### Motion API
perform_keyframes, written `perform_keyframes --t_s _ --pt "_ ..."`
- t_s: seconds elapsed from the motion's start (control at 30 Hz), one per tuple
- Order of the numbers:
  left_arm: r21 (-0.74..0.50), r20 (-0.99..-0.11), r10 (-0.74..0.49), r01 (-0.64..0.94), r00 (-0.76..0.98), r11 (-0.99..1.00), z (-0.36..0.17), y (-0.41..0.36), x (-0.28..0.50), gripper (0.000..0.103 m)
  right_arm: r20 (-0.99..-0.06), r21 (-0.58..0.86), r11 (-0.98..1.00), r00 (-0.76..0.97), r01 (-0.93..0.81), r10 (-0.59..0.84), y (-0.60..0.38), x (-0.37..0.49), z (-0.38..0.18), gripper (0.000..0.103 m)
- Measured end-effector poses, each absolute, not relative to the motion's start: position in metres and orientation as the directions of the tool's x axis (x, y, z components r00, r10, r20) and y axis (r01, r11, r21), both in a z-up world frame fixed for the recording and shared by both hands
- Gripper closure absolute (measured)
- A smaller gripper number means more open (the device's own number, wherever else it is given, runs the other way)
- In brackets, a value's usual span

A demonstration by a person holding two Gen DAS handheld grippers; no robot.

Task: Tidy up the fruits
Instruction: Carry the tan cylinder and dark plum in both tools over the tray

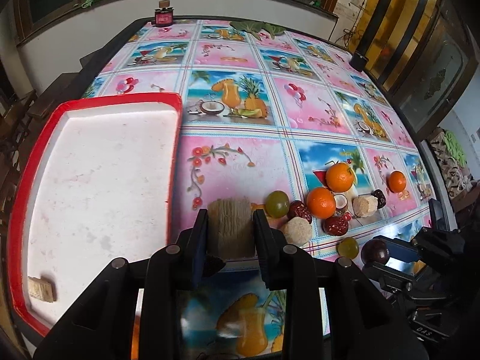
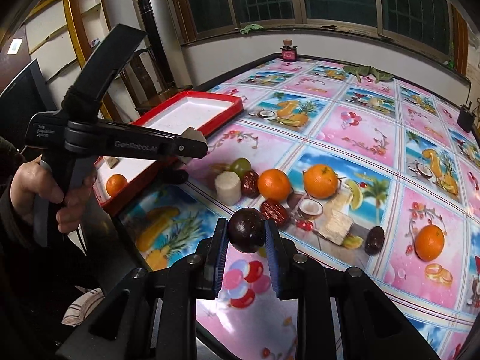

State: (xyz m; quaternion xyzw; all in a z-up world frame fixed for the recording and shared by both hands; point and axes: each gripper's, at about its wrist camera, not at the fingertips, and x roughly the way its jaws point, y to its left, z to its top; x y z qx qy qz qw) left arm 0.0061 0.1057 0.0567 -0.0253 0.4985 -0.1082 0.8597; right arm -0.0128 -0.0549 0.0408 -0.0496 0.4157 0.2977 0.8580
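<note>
Left wrist view: left gripper (image 1: pixel 230 225), lower centre, jaws pinching a fibrous sugarcane piece (image 1: pixel 230 226) beside the red-rimmed tray (image 1: pixel 175 150) at left. Right wrist view: right gripper (image 2: pixel 246 235), lower centre, jaws pinching a dark round fruit (image 2: pixel 246 230) above the tabletop (image 2: pixel 345 138); oranges (image 2: pixel 320 180) lie at mid-frame.

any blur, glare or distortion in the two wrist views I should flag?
Left wrist view: strong fisheye bend at the table edges, the tray floor nearly blown out white, and the cloth print below the left gripper smeared soft. Right wrist view: same barrel curve, dark vignetted corners, sheen on the tablecloth below the right gripper; the fruit stays sharp.
</note>
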Motion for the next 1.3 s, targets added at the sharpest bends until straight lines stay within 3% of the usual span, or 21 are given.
perform_keyframes --t_s 0.93,1.3 --pt "-0.146 -0.853 -0.127 0.002 0.507 0.989 0.068 0.193 0.001 0.076 -0.707 0.224 0.712 0.392 -0.665 0.589 0.003 0.001 0.064 0.079" --pt "-0.176 -0.847 -0.135 -0.031 0.515 0.984 0.056 0.209 0.032 0.076 -0.701 0.275 0.654 0.318 -0.705 0.638 0.065 0.091 0.068 0.079"
